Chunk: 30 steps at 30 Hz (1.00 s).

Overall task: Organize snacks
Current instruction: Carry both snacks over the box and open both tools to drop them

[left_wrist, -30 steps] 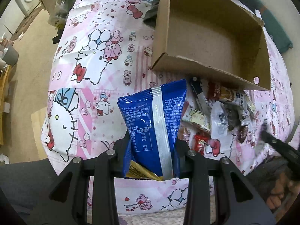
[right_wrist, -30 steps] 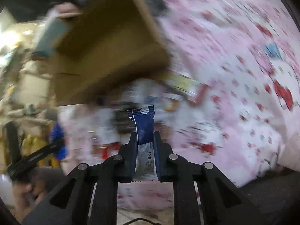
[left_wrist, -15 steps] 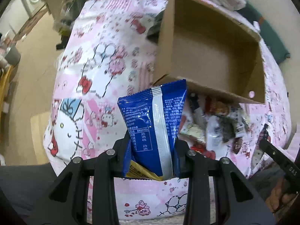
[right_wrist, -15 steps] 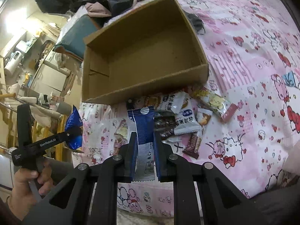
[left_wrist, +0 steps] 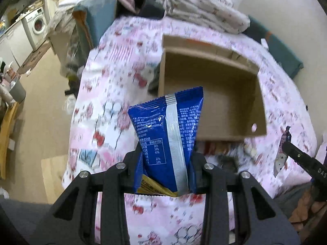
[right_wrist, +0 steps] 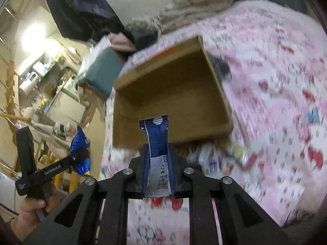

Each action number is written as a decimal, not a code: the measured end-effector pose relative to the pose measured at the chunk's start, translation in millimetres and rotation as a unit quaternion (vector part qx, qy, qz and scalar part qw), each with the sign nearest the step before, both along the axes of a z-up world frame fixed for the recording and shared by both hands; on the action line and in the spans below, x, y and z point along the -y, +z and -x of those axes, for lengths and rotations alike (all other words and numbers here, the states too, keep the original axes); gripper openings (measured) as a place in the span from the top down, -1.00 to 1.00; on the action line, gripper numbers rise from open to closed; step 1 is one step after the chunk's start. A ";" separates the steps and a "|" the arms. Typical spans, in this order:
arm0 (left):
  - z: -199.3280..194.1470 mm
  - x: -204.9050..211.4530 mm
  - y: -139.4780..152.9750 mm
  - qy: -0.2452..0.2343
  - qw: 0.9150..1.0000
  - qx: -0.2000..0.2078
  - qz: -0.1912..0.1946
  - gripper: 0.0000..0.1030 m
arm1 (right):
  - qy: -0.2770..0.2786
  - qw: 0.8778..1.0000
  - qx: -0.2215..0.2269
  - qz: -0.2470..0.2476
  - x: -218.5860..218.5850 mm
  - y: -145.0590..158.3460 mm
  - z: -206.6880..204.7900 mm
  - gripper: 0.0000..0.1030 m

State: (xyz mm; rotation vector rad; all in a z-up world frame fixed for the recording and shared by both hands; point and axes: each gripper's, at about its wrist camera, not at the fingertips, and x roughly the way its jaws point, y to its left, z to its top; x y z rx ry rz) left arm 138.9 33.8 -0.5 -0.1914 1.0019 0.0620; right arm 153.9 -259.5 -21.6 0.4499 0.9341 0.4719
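Note:
My left gripper point(left_wrist: 165, 159) is shut on a large blue snack bag point(left_wrist: 168, 134) with a silver seam, held upright above the bed in front of the open cardboard box point(left_wrist: 210, 94). My right gripper point(right_wrist: 157, 153) is shut on a narrow blue snack packet point(right_wrist: 156, 136), held upright just before the box's near wall point(right_wrist: 173, 102). The box looks empty inside. Several loose snack packets point(left_wrist: 224, 149) lie on the pink cartoon bedsheet point(left_wrist: 114, 110) by the box's near wall, blurred; they also show in the right wrist view point(right_wrist: 224, 155). The left gripper with its bag shows in the right wrist view point(right_wrist: 78, 155).
Folded blankets point(left_wrist: 204, 14) and a dark garment lie behind the box. A teal cushion point(left_wrist: 282, 53) sits at the far right. The bed's left edge drops to a beige floor point(left_wrist: 40, 106) with a washing machine point(left_wrist: 37, 24) beyond.
Both grippers have lifted and tilted up with their packets; the box now sits lower and more centred in both views. The views are motion-blurred.

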 end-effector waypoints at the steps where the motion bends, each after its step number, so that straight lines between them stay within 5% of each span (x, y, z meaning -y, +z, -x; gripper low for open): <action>1: -5.6 1.5 4.9 -0.001 1.000 0.007 -0.001 0.39 | -0.003 1.000 0.011 -0.006 2.0 6.2 -7.2 0.67; 12: -89.5 26.5 29.0 -0.021 0.999 0.045 -0.010 0.38 | -0.028 0.998 0.062 -0.003 3.1 32.8 -91.2 0.67; 17: -104.5 34.8 -0.3 -0.038 0.999 0.025 0.007 0.38 | -0.044 0.998 0.052 0.008 0.2 11.2 -107.3 0.67; 24: -109.3 41.3 -48.6 -0.037 0.999 -0.001 -0.008 0.38 | -0.042 0.998 -0.015 0.035 -2.5 -33.7 -118.7 0.67; 30: -117.9 39.8 -62.8 -0.033 0.999 -0.012 0.012 0.38 | -0.042 0.997 -0.043 0.050 -2.2 -46.6 -130.4 0.67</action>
